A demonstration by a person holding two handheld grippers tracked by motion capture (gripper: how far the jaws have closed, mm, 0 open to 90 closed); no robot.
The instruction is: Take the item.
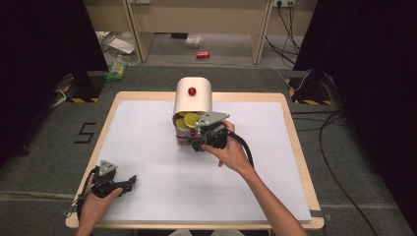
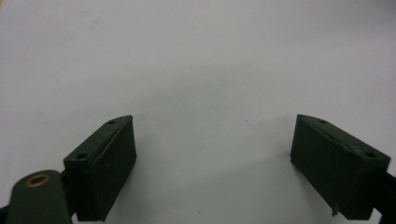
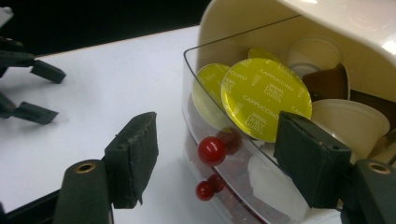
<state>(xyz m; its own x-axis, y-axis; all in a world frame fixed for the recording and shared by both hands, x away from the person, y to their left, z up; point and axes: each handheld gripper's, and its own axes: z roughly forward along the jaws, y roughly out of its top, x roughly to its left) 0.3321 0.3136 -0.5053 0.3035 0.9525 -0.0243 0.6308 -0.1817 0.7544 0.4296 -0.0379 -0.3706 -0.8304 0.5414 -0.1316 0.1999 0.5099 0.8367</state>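
Observation:
A cream, round-topped capsule box (image 1: pixel 193 96) with a red knob (image 1: pixel 192 91) stands at the back middle of the white mat (image 1: pixel 162 191). Its clear drawer (image 3: pixel 196 56) is pulled out. It holds yellow-lidded cappuccino capsules (image 3: pixel 265 99), a white capsule (image 3: pixel 349 122) and a brown one (image 3: pixel 329 81). My right gripper (image 1: pixel 199 141) is at the drawer front. In the right gripper view it (image 3: pixel 219 147) is open, and the drawer's red knob (image 3: pixel 211 150) sits between its jaws untouched. My left gripper (image 1: pixel 132 182) rests open near the front left, with bare mat between its fingers (image 2: pixel 107 163).
A second red knob (image 3: pixel 205 190) sits lower on the box front. The wooden table rim (image 1: pixel 299 147) frames the mat. Beyond the table are dark curtains, floor cables (image 1: pixel 339 187) and a red can (image 1: pixel 202 54). My left gripper (image 3: pixel 28 88) appears far off in the right gripper view.

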